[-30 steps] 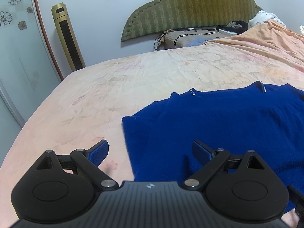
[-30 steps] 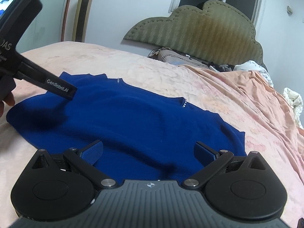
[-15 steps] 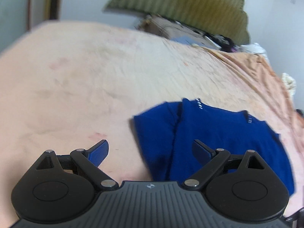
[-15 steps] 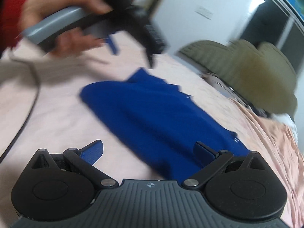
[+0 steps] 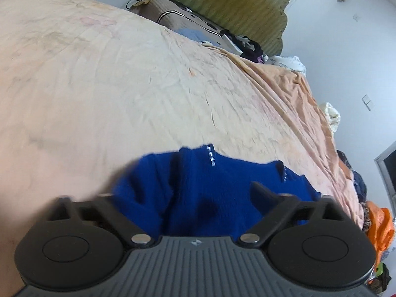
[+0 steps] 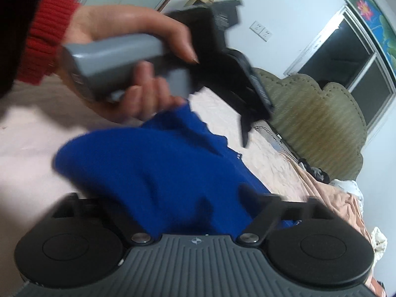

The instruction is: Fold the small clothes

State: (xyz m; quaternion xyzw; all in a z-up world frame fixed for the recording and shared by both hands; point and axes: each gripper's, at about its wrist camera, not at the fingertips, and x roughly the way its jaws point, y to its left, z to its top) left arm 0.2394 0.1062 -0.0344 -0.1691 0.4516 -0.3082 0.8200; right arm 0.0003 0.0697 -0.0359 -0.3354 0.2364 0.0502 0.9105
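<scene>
A dark blue knit sweater (image 5: pixel 198 188) with small bead trims lies on the peach bed sheet (image 5: pixel 123 86). My left gripper (image 5: pixel 183 193) hangs over the sweater's left part; its jaws stand wide apart with cloth between them, not clamped. In the right wrist view the sweater (image 6: pixel 153 173) fills the lower middle. My right gripper (image 6: pixel 163 195) is open over it, its left finger hidden by cloth. The left gripper (image 6: pixel 237 84) and the hand holding it appear above the sweater there, blurred.
A green padded headboard (image 5: pixel 222 5) and a pillow (image 5: pixel 178 19) stand at the bed's far end. Clothes and an orange bag (image 5: pixel 381 232) pile at the right bedside. A window (image 6: pixel 346 42) and wall sockets (image 6: pixel 261 31) show behind.
Both grippers swung down and in towards the sweater, which now lies between their jaws. The left gripper and hand moved closer to the right camera.
</scene>
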